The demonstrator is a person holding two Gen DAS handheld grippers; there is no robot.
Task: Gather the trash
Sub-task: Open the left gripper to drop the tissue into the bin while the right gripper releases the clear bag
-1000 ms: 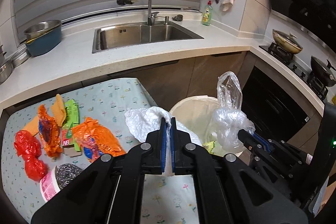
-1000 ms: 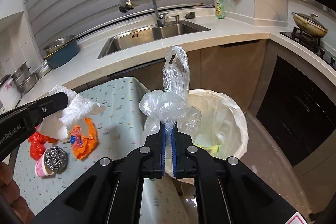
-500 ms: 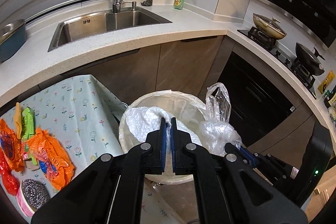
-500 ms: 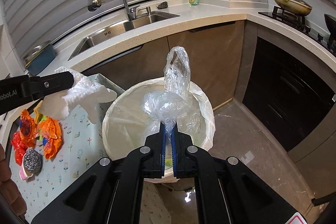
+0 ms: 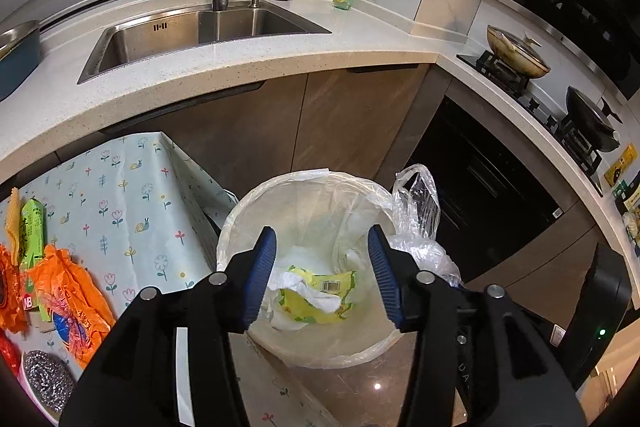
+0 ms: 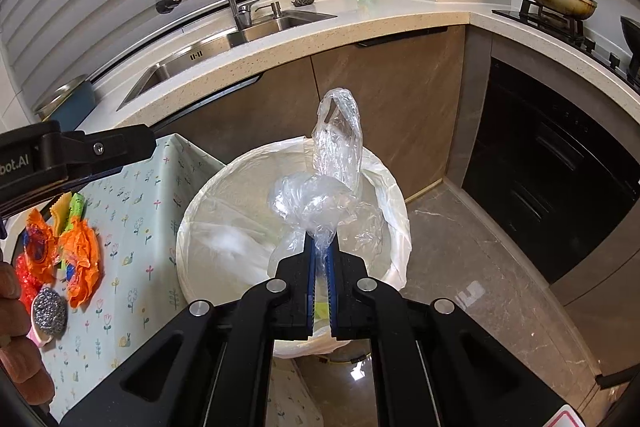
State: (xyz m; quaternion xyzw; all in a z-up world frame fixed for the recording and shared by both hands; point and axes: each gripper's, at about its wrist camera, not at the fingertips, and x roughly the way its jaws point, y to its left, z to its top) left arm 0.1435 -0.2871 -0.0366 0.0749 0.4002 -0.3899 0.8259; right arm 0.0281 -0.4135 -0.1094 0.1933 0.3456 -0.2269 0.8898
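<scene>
Crumpled clear plastic bag (image 6: 320, 195) above lined bin (image 6: 200, 211), white tissue (image 5: 304, 287) inside

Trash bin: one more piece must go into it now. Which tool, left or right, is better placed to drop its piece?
Right. The right tool is shut on the clear plastic bag, directly above the trash bin. The left tool is opening with nothing between its pads; white paper already lies inside.

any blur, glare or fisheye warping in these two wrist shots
Left wrist view: sharp; the countertop bows from fisheye warping; a small light glint shows on the floor. Right wrist view: a white blurred patch inside the bin looks like motion blur; the clear plastic bag is crisp, with dark vignetted corners.
</scene>
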